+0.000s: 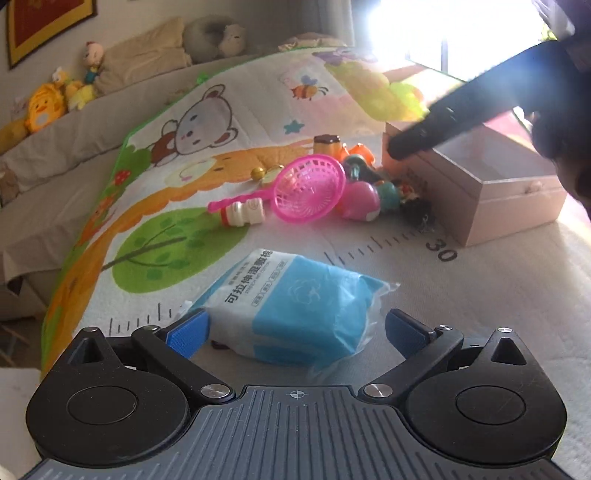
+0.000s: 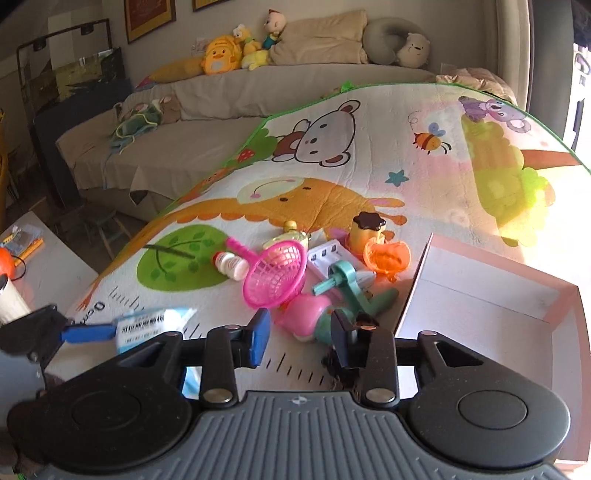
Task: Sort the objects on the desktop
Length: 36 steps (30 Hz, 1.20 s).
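A blue and white pack of wet cotton pads (image 1: 295, 306) lies on the cartoon play mat (image 1: 229, 155). My left gripper (image 1: 295, 336) stands open and wide around the pack, with a gap at the right pad. In the right wrist view, one of its blue fingers (image 2: 88, 332) shows beside the pack (image 2: 147, 325). My right gripper (image 2: 301, 341) is open, low over the toy pile, with nothing pressed between its pads. A pink round toy (image 2: 306, 317) lies just past its tips, and a dark fuzzy thing (image 2: 338, 367) sits under its right finger. An open pinkish box (image 2: 480, 258) stands to the right.
The pile holds a pink net scoop (image 2: 275, 275), a small white bottle (image 2: 231, 264), a teal crank toy (image 2: 351, 288), an orange shell (image 2: 388, 256) and a pudding toy (image 2: 367, 229). A sofa with plush toys (image 2: 221, 55) lies behind the mat. Window glare (image 1: 424, 33) washes out the far right.
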Motion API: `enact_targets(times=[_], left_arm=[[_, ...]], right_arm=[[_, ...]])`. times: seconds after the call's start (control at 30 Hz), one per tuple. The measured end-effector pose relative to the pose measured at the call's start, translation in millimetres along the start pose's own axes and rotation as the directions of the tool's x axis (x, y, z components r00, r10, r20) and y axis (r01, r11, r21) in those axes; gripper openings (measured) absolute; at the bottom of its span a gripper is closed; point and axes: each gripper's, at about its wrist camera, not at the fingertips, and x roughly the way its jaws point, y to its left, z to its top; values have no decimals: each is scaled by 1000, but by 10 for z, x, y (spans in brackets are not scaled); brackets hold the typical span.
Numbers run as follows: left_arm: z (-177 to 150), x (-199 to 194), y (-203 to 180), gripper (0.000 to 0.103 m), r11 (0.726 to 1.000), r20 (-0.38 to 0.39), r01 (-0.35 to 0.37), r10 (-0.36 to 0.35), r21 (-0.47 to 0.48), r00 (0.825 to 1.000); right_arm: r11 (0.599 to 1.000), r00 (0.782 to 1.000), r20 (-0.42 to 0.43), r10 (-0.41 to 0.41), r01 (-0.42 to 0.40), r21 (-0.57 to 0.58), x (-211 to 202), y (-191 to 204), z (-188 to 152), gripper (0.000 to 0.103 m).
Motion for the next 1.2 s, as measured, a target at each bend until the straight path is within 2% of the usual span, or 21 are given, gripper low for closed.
enact_targets(times=[0.1,0.2,0.27,0.33,0.4,0.53,0.67,0.77,0.93,1.03,1.1,1.2], left_arm=[[-81,6,79,103,993,21,-13,11,115,1000],[-113,44,205,103,986,43,-93,88,141,995],[-99,44,334,103,990,46,-119,115,79,992],[-77,23,471,103,998,30,-61,62,-32,998],[-82,24,526,103,993,11,-9,10,-115,1000],[-146,26,472,103,977,-17,50,-55,-208,998],[-198,-46,361,103,960,-8,109,-114,-259,993],[-201,-111,265,103,954,3,142,-147,-265,989],[-125,-201,42,103,956,26,196,-195,-217,980],[-70,-170,-92,103,968,14,178,-179,-177,984],[-49,-149,-151,103,974,6,164,-165,-157,986],[-59,-173,-207,103,981,7,143,-143,-131,990]], right_arm=[[999,1000,-28,2,-1,37,375,18,235,37],[996,997,-58,-56,59,64,817,43,396,37],[992,992,-109,-63,75,105,1121,21,462,36],[992,987,-144,-67,82,100,1308,41,464,23],[995,985,-163,-50,63,76,1335,93,418,8],[999,990,-140,-34,35,1,959,219,208,6],[1000,991,-135,14,-12,15,322,190,-93,6],[998,988,-148,38,-30,57,-99,89,-415,6],[985,971,-214,109,-76,156,-468,-122,-934,7],[985,982,-169,84,-56,163,-618,-240,-1096,14],[980,990,-129,50,-23,200,-665,-383,-1082,28],[967,997,-81,-9,30,252,-716,-600,-995,34]])
